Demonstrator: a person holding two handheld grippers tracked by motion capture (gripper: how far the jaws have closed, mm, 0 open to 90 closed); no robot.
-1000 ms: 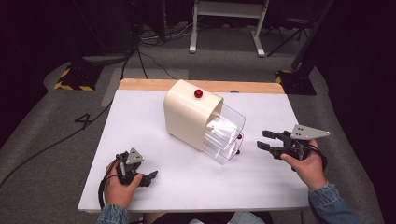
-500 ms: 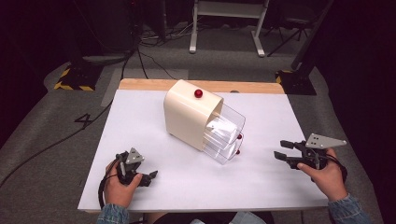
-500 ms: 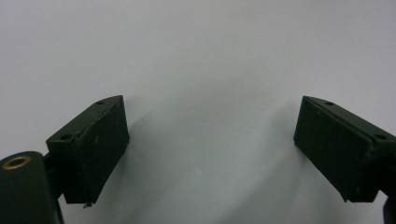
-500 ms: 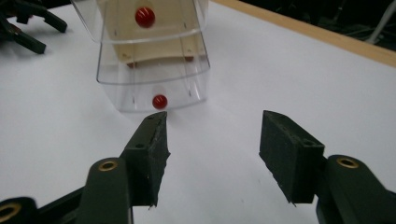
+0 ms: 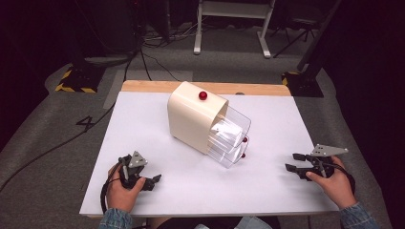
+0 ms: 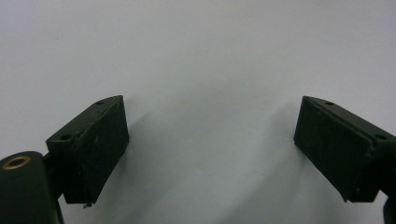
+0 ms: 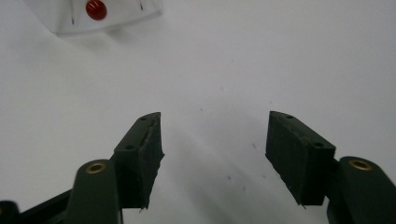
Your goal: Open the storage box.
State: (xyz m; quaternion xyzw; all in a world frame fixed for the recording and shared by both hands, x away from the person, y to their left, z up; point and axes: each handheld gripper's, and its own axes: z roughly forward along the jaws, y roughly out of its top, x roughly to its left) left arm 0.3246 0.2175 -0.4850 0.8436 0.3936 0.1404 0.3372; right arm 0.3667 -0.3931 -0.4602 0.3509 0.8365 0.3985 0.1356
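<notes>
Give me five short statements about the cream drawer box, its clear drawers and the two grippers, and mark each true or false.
1. The cream drawer box stands on the white table. True.
2. Both clear drawers are pushed fully in. False: they stick out of the box's front.
3. The left gripper is shut on a red knob. False: its jaws are wide open over bare table, holding nothing.
4. The right gripper is open and apart from the drawers. True.
5. A red knob sits on top of the box. True.
</notes>
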